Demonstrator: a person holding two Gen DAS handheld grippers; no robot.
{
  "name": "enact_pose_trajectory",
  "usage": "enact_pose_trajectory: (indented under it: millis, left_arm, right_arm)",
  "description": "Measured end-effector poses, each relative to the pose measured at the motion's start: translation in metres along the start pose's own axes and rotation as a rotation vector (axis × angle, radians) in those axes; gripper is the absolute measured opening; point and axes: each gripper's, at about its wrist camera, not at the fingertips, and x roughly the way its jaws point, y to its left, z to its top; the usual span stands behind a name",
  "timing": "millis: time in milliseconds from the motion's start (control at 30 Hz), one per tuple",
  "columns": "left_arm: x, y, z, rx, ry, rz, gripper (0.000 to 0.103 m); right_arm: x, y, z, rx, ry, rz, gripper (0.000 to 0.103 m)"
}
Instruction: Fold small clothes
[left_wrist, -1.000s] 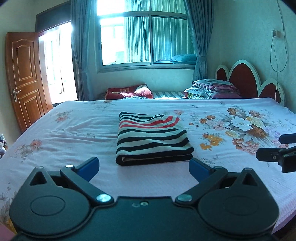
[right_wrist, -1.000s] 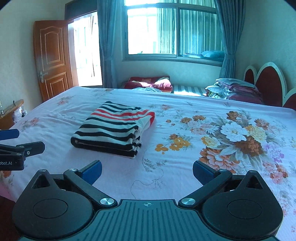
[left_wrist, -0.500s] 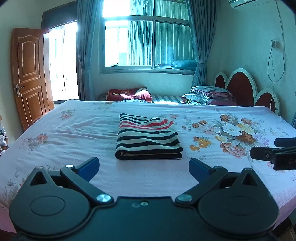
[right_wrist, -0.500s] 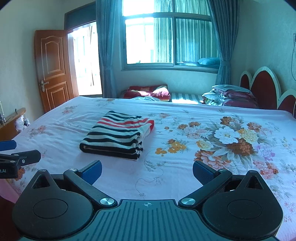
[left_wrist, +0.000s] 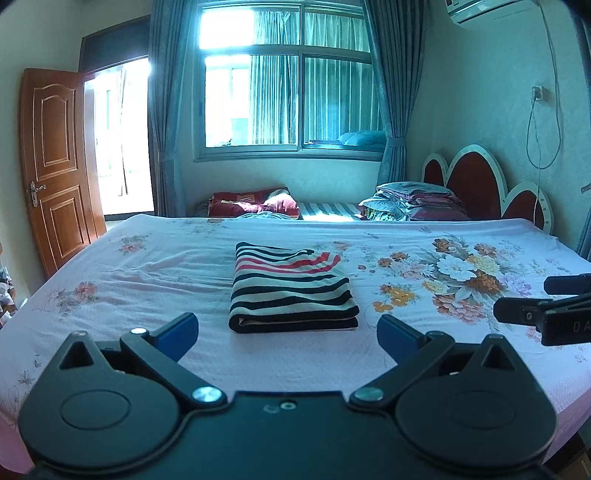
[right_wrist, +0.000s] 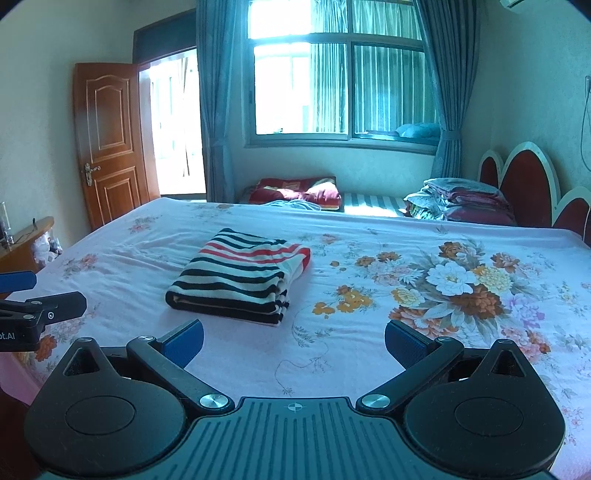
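Note:
A striped garment (left_wrist: 291, 290), black, white and red, lies folded into a neat rectangle on the pink floral bed sheet (left_wrist: 147, 280). It also shows in the right wrist view (right_wrist: 240, 277). My left gripper (left_wrist: 288, 332) is open and empty, held back from the garment's near edge. My right gripper (right_wrist: 293, 339) is open and empty, to the right of the garment and apart from it. The right gripper's tip shows at the right edge of the left wrist view (left_wrist: 546, 306); the left gripper's tip shows at the left edge of the right wrist view (right_wrist: 40, 310).
Folded bedding (left_wrist: 413, 201) is stacked at the far right by the red headboard (left_wrist: 480, 184). A red pillow pile (left_wrist: 255, 203) lies under the window. A wooden door (left_wrist: 55, 166) stands open at the left. A wooden side table (right_wrist: 26, 240) is left of the bed.
Both grippers have drawn back and risen from the bed, so the folded garment looks smaller and farther away. Both stay open. The garment has not moved.

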Motion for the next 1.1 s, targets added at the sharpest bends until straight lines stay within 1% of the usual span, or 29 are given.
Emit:
enact_pose_trajectory:
  millis: [300, 567, 1100]
  left_arm:
    - [0.0018, 0.0016, -0.0004, 0.0, 0.0, -0.003, 0.103]
    - [0.0035, 0.0005, 0.0004, -0.002, -0.001, -0.012, 0.103]
    - [0.0058, -0.0006, 0.0009, 0.002, -0.001, -0.015, 0.103]
  right_arm:
    - [-0.0012, 0.0022, 0.001, -0.017, 0.004, -0.002, 0.103]
    - [-0.002, -0.0004, 0.0057, -0.012, -0.004, -0.005, 0.103]
    - [-0.0008, -0.0016, 0.0047, -0.013, 0.002, 0.001, 0.103]
